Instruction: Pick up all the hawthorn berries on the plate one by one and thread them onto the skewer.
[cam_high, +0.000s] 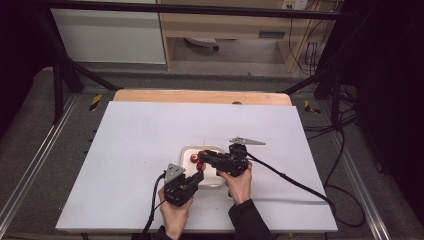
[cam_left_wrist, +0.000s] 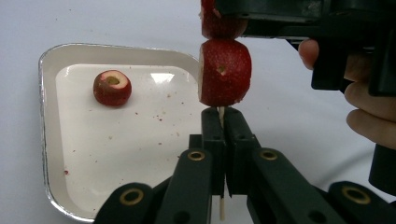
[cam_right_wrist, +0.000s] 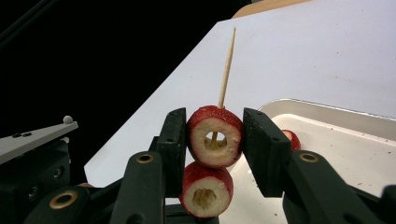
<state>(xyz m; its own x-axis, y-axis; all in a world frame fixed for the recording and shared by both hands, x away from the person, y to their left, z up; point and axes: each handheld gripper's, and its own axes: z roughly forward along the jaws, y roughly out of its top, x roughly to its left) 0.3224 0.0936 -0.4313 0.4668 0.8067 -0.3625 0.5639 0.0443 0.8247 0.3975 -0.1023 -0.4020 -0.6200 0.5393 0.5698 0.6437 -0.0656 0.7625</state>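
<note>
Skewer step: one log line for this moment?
left gripper: shut on skewer | right gripper: shut on top fruit | second fruit: threaded below | third fruit: in tray

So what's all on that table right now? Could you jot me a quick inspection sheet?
Surface: white table, a few red crumbs.
Job's things: wooden skewer carrying two hollowed red fruit pieces, upper piece, lower piece; third piece lies in the white tray.
Clutter: nothing seen.
Grippers: left tool shut on the skewer below the fruit; right tool clamps the upper piece.
Cables: black cable trails right across the table.
Surroundings: black frame, wooden shelf behind.
</note>
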